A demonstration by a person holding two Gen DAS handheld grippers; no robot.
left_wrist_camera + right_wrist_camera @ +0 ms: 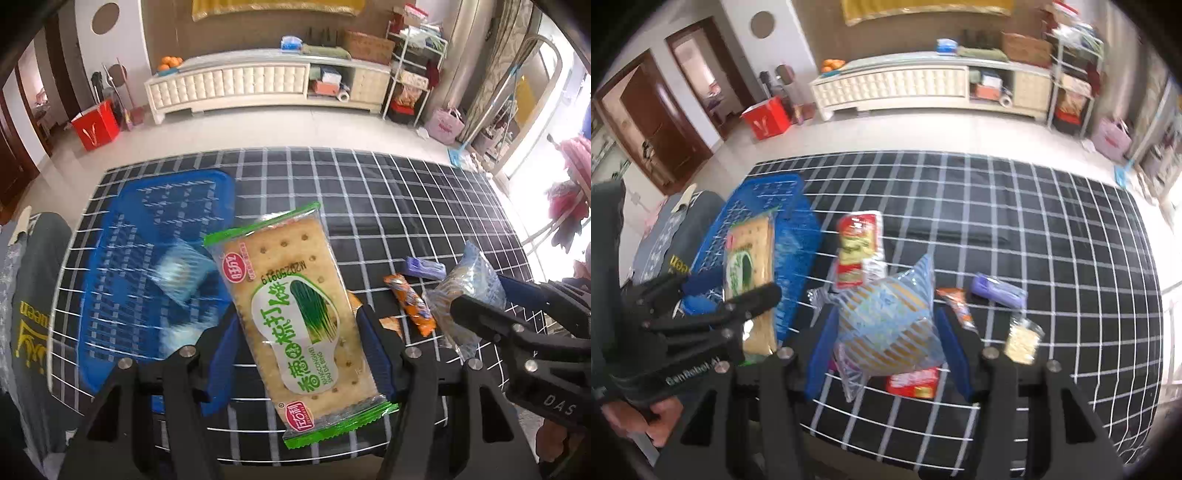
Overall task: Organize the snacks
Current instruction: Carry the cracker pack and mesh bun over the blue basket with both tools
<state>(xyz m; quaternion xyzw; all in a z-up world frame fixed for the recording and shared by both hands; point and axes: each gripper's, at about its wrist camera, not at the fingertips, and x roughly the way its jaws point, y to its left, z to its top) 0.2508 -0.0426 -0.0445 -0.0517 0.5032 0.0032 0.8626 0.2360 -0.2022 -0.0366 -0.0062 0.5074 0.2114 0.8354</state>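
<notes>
My left gripper is shut on a green-edged cracker packet, held above the table just right of the blue basket. Blurred light-blue packets lie inside the basket. In the right wrist view the left gripper holds that cracker packet at the blue basket. My right gripper is shut on a blue-striped snack bag, lifted over the table. The left wrist view shows the right gripper with the bag at the right.
On the black grid tablecloth lie red-and-yellow packets, a red packet, an orange packet, a purple packet and a small clear packet. A person's hand grips the left tool.
</notes>
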